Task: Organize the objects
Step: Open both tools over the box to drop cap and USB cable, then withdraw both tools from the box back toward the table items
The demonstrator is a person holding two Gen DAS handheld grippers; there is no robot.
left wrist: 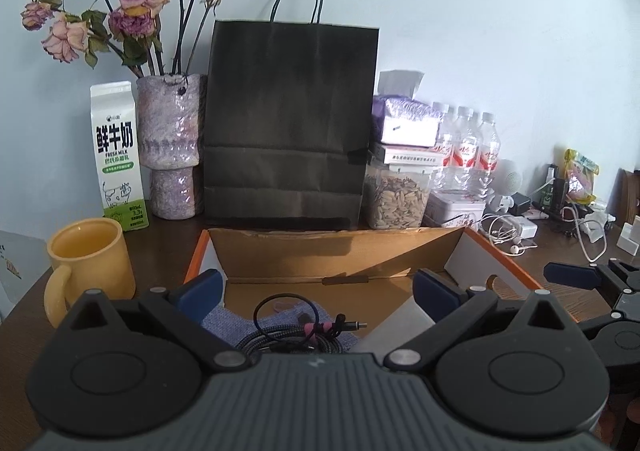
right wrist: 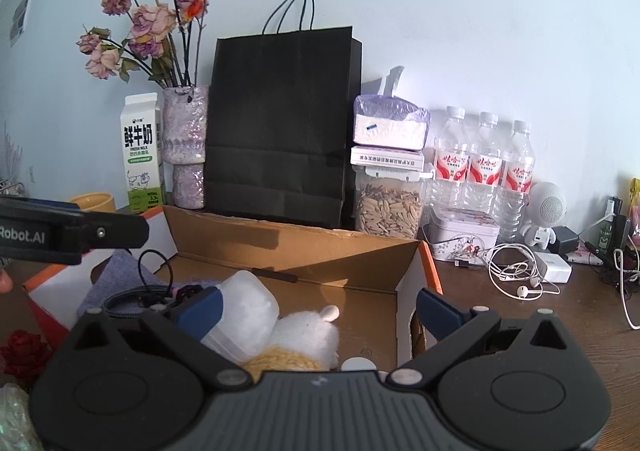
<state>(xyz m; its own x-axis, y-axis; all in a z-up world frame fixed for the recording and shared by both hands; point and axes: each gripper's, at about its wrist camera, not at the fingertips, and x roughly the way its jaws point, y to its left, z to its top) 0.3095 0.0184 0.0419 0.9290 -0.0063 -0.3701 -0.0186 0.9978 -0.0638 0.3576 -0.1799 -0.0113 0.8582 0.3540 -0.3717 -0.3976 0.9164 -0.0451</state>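
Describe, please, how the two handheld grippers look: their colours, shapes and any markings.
Both are alike. The left gripper and the right gripper each have a ribbed grey body, two round black discs, black arms with silver pivot screws, and dark blue finger pads. The right wrist view shows white "Robot.AI" lettering on the left gripper's side.

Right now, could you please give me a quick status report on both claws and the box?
Both claws, left and right, open, empty. Cardboard box holds cable, plastic tub, plush toy. Nothing blocking.

Cardboard box [right wrist: 320,247] as landmark: paper bag [right wrist: 280,123] behind it, mug [left wrist: 90,263] left, earphones [right wrist: 516,275] right, coiled cable [left wrist: 292,335] and plush toy [right wrist: 308,335] inside.
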